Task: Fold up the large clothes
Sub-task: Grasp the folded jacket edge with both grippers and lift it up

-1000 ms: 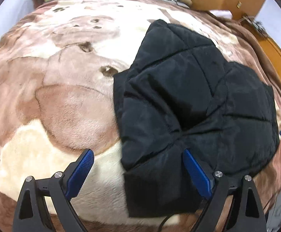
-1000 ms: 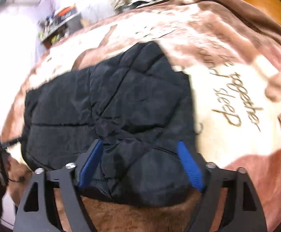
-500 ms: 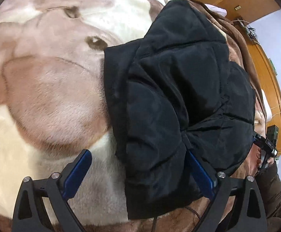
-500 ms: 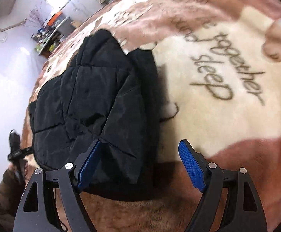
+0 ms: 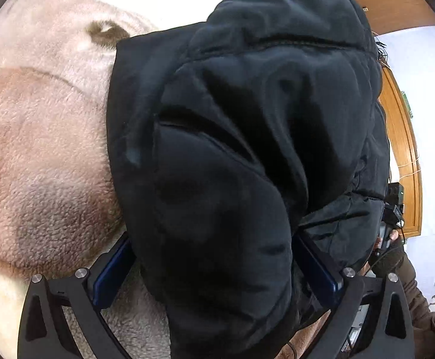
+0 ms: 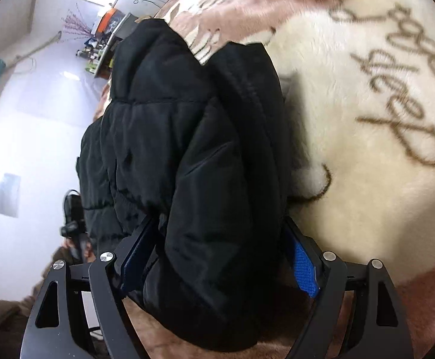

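Note:
A black quilted puffer jacket (image 5: 247, 119) lies folded in a thick bundle on a brown and cream plush blanket (image 5: 38, 149). My left gripper (image 5: 211, 242) is low over the jacket's near edge, with its jaws wide and the padded fold bulging between the blue pads. In the right wrist view the same jacket (image 6: 187, 119) fills the middle. My right gripper (image 6: 219, 224) straddles its near end and its jaws are opening. The fold sits between them, and the right pad (image 6: 304, 266) stands just off the fabric. Neither grip looks pinched.
The blanket (image 6: 367, 179) carries brown script lettering to the right of the jacket. A wooden bed frame (image 5: 403, 137) and a white wall lie beyond the jacket. A cluttered shelf (image 6: 106, 45) stands far back. A hand on the other tool (image 5: 394, 248) shows at the right edge.
Both grippers have dropped and tilted down toward the jacket's near edge, which now fills both views. The fold has come in between each pair of jaws, and both pairs look a little wider.

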Demonstrator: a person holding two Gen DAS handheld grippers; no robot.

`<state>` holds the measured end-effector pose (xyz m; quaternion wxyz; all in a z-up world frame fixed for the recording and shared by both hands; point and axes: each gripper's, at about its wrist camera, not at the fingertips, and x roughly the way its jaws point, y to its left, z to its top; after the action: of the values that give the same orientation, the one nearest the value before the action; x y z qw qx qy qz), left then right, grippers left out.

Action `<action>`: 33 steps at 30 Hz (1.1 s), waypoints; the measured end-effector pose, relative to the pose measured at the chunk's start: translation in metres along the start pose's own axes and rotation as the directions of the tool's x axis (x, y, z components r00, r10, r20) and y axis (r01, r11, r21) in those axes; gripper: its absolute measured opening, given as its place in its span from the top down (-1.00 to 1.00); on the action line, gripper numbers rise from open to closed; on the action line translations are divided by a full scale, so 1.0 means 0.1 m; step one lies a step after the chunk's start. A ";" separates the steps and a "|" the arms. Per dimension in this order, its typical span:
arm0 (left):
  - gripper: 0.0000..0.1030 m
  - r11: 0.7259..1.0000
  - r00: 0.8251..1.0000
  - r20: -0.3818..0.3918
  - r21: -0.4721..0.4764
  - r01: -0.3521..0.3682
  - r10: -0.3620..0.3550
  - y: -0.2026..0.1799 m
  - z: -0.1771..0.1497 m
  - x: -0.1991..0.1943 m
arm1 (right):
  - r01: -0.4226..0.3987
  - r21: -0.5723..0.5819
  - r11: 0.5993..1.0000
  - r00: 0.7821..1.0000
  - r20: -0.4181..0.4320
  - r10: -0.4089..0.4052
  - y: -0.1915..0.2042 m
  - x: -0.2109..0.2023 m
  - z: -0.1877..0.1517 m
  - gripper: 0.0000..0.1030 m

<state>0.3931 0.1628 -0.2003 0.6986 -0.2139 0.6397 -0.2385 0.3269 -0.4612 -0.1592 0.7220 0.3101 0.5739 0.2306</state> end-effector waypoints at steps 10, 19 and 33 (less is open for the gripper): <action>-1.00 1.000 0.999 -0.026 -0.009 0.025 -0.025 0.08 0.12 0.14 | -0.052 -0.073 0.996 0.993 -0.114 0.044 0.00 0.30 0.11 -0.89; -1.00 1.000 0.999 -0.039 -0.014 -0.016 0.016 -0.13 -0.02 0.19 | -0.037 -0.052 0.998 0.991 -0.131 0.030 0.03 0.35 0.08 -0.84; -0.14 0.996 0.997 -0.008 -0.054 0.071 -0.072 -0.25 -0.08 0.16 | -0.009 -0.071 0.997 0.995 -0.104 0.002 0.25 0.46 -0.06 -0.25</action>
<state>0.3845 0.1334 -0.1988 0.6805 -0.2543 0.6412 -0.2472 0.3324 -0.4112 -0.1738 0.7011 0.2734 0.6013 0.2686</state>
